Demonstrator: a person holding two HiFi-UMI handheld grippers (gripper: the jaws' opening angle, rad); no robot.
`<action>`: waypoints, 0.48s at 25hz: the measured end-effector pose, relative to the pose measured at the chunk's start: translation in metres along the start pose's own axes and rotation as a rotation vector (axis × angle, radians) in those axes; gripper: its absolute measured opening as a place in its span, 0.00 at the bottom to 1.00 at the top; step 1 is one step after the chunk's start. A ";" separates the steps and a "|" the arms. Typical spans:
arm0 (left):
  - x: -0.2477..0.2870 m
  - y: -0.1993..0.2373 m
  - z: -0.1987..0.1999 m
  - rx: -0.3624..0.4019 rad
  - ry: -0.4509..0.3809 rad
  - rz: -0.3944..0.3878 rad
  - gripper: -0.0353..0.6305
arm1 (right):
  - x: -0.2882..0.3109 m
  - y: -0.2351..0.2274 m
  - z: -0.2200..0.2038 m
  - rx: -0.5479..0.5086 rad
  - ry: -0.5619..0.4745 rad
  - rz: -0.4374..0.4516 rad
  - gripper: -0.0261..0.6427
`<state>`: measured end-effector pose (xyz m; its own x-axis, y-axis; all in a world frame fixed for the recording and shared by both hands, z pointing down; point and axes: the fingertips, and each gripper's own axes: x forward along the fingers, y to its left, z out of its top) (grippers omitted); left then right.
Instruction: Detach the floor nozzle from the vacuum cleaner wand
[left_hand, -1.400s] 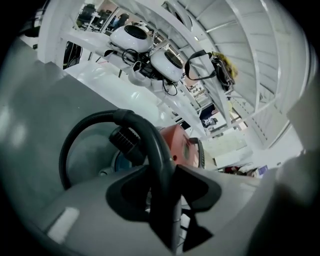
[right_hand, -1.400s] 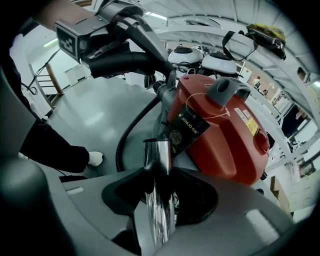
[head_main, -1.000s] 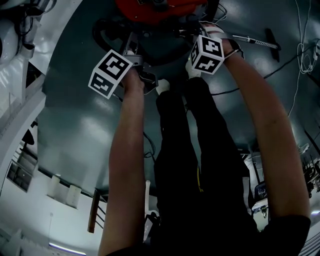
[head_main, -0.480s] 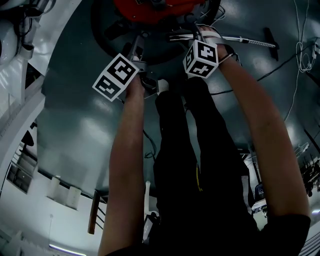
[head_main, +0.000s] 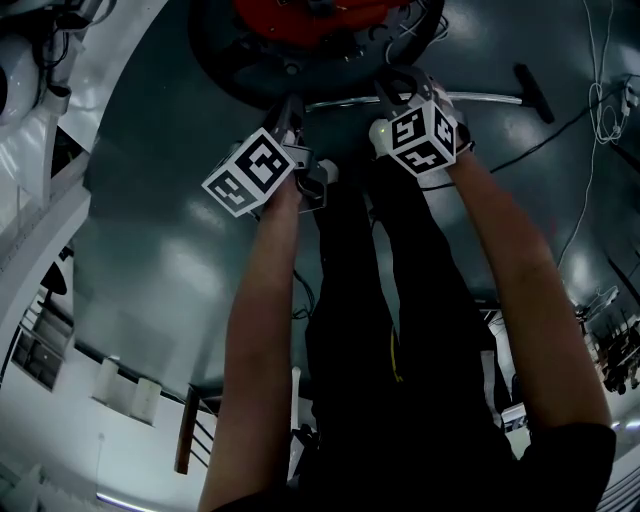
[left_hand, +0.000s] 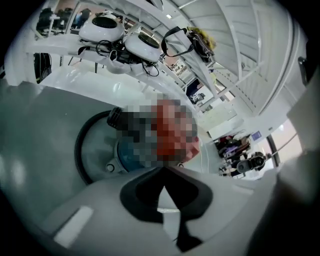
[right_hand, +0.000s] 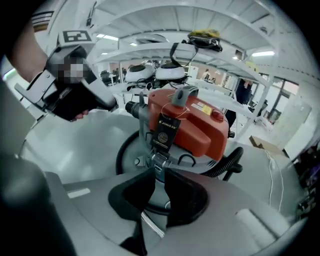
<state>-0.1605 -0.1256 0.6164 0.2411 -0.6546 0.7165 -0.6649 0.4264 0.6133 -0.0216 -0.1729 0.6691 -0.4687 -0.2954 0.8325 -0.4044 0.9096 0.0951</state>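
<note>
Both shifted: left claw (left_hand: 162, 170) snapped together (empty), right claw (right_hand: 159, 172) closing round wand (head_main: 480, 97).

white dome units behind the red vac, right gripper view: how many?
2, side by side behind the red vacuum: left dome, right dome. Others may be hidden behind the vacuum or beyond the frame.

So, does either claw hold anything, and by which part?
Left claw: shut, empty. Right claw is closing around the metal wand, mid-length; a grip cannot be told yet.
</note>
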 end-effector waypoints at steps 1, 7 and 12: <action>-0.003 -0.001 -0.002 -0.003 -0.006 -0.012 0.07 | -0.005 0.003 0.000 0.031 -0.011 -0.006 0.11; -0.024 -0.006 -0.012 0.060 -0.026 -0.016 0.07 | -0.029 0.026 0.006 0.170 -0.049 -0.020 0.04; -0.044 -0.017 -0.014 0.256 -0.020 -0.008 0.07 | -0.048 0.039 0.024 0.337 -0.081 -0.046 0.04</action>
<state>-0.1498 -0.0954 0.5789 0.2344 -0.6707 0.7037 -0.8209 0.2512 0.5129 -0.0336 -0.1298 0.6197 -0.4995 -0.3684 0.7841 -0.6569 0.7511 -0.0657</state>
